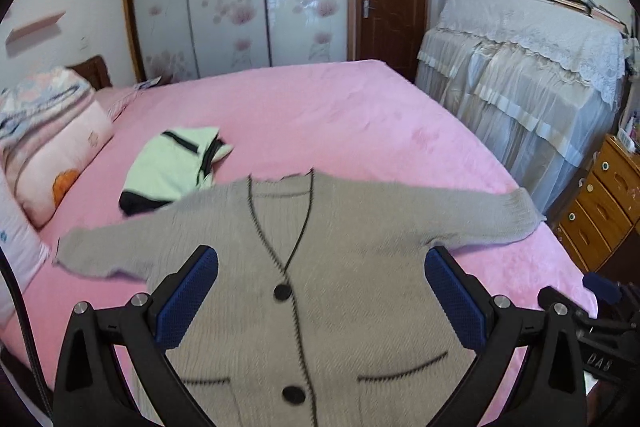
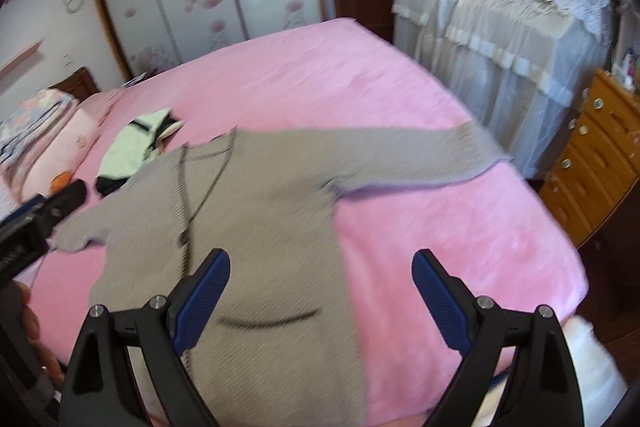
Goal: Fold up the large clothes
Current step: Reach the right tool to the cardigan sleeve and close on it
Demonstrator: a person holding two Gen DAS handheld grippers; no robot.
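A grey knit cardigan (image 1: 320, 267) with dark trim and black buttons lies flat, front up, on the pink bed (image 1: 320, 107), both sleeves spread out to the sides. It also shows in the right wrist view (image 2: 256, 211). My left gripper (image 1: 322, 261) is open and empty, hovering above the cardigan's chest. My right gripper (image 2: 320, 261) is open and empty, above the cardigan's right edge near its pocket. The left gripper shows at the left edge of the right wrist view (image 2: 44, 211).
A folded light green garment (image 1: 172, 163) lies beyond the cardigan's left shoulder. Pillows and folded bedding (image 1: 48, 139) sit at the left. A lace-covered piece of furniture (image 1: 528, 75) and a wooden drawer chest (image 1: 600, 203) stand right of the bed. Wardrobe and door behind.
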